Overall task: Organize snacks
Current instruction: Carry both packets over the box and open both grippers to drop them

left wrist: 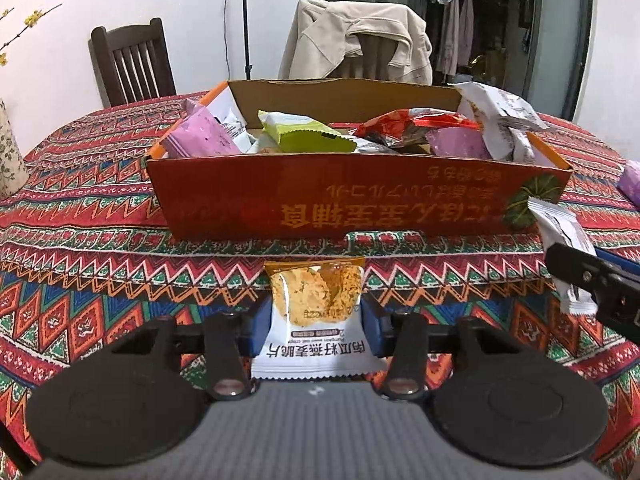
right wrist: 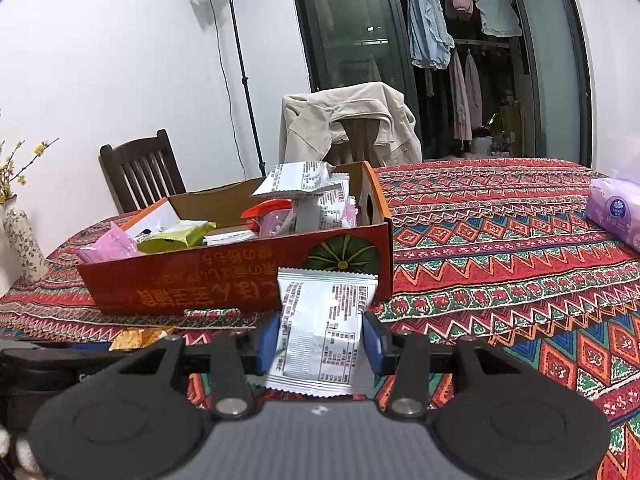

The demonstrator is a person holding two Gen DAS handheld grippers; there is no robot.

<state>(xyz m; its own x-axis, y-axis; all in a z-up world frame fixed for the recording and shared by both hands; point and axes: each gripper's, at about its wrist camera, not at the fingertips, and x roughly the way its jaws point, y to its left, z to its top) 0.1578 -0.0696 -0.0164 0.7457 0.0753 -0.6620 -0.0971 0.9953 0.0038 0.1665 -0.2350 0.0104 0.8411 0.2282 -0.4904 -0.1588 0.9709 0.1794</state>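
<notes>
the left gripper (left wrist: 316,320) is clamping a cracker packet (left wrist: 316,316) between its blue pads, the one with the clear window showing the orange-ish crisps and the white printed end facing the camera, and it's being held up above the patterned tablecloth (left wrist: 80,300) just in front of the red cardboard box (left wrist: 360,196). the right gripper (right wrist: 320,344) is squeezing a white snack packet (right wrist: 320,332) the same way, back side up with all the small print showing, and it's sitting right in front of the box's near wall (right wrist: 180,280), over by the corner with the pumpkin picture (right wrist: 342,256). you can also spot that white packet and the right gripper poking in from the right edge of the left wrist view. the box is already holding a pile of snacks: a pink packet (left wrist: 200,136), a lime green one (left wrist: 304,132), a red one (left wrist: 416,120) and a couple of white ones (left wrist: 500,116) leaning up at the right end. a purple tissue pack (right wrist: 616,212) is lying on the table well off to the right, and a beige jacket (right wrist: 348,120) is hanging over a chair behind the box.
</notes>
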